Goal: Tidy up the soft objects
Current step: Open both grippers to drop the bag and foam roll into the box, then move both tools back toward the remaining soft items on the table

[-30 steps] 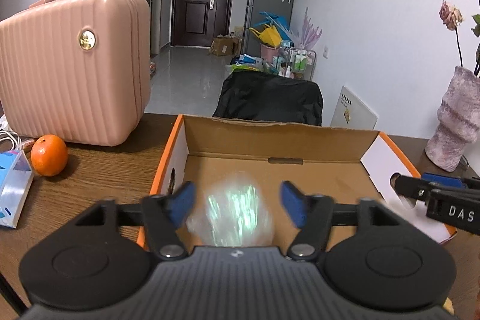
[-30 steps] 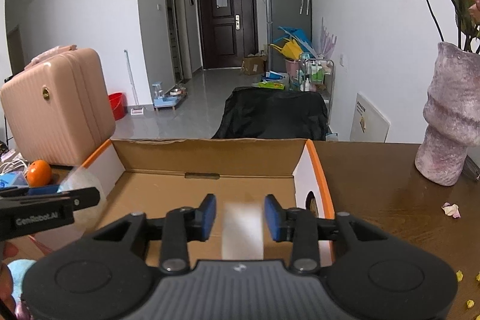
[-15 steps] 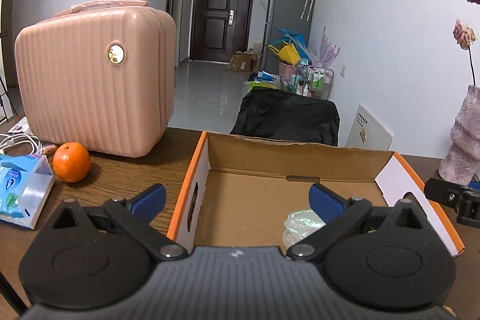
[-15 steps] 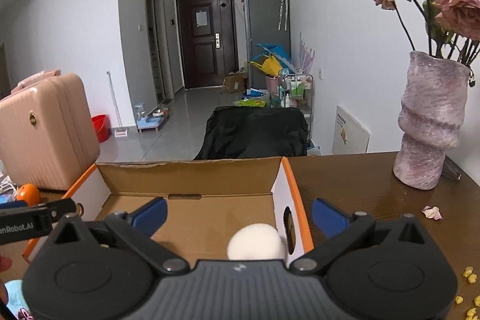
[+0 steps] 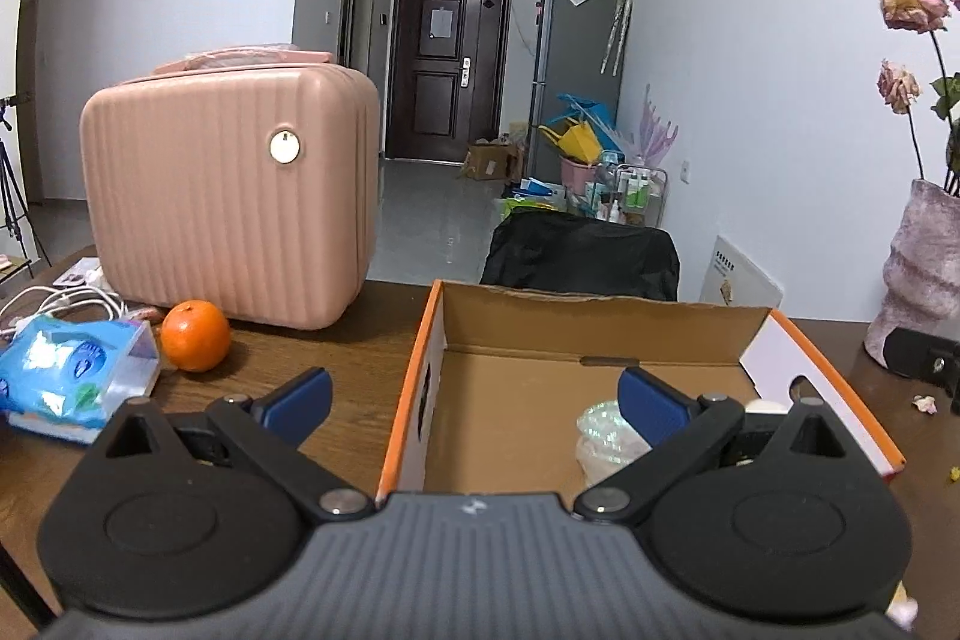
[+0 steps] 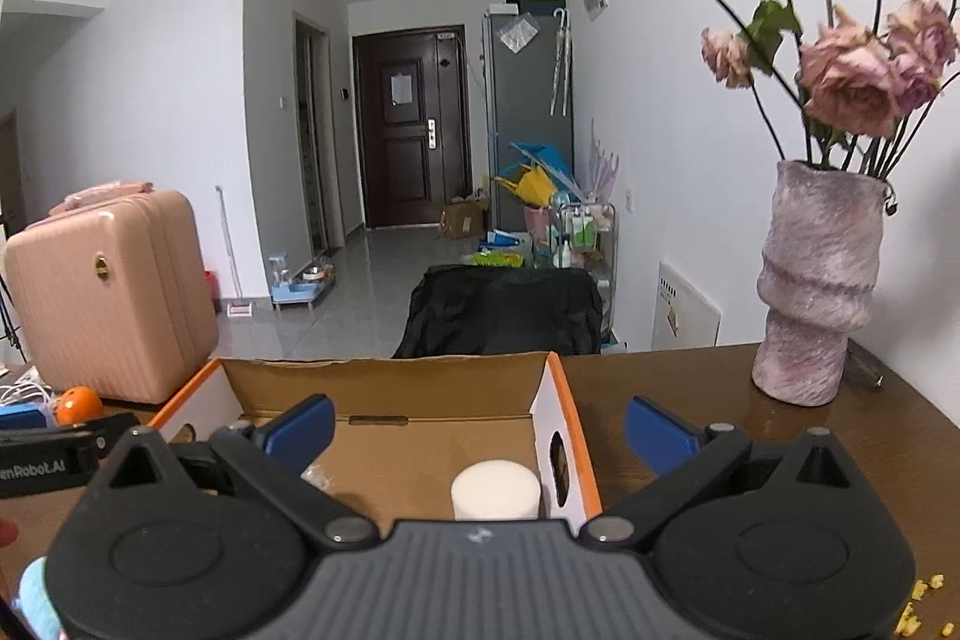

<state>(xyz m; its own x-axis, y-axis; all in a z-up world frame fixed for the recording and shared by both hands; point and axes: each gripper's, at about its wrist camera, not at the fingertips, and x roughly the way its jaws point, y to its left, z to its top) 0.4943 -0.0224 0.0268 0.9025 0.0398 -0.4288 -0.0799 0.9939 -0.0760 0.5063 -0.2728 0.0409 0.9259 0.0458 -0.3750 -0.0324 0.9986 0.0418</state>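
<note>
An open cardboard box (image 5: pixel 606 316) with orange edges sits on the wooden table. A shimmery clear soft ball (image 5: pixel 606 436) lies on the box floor, partly behind my left gripper's right finger. A white foam cylinder (image 6: pixel 495 490) stands in the box near its right wall (image 6: pixel 555 430). My left gripper (image 5: pixel 474 394) is open wide above the box's near left wall, with nothing between its blue pads (image 5: pixel 300 397). Over the box's right wall my right gripper (image 6: pixel 477 427) stands just as wide, holding nothing. The left gripper's black body (image 6: pixel 54 451) shows at the right wrist view's left edge.
A pink ribbed case (image 5: pixel 231 196), an orange (image 5: pixel 195 335), a blue tissue pack (image 5: pixel 66 376) and white cables (image 5: pixel 54 301) lie left of the box. A purple vase (image 6: pixel 819 280) of dried roses stands on the right. Petal crumbs (image 6: pixel 918 604) dot the table there.
Both grippers opened wide and let go: the shimmery ball and the white foam cylinder now rest in the box. Both grippers drew back and rose a little.
</note>
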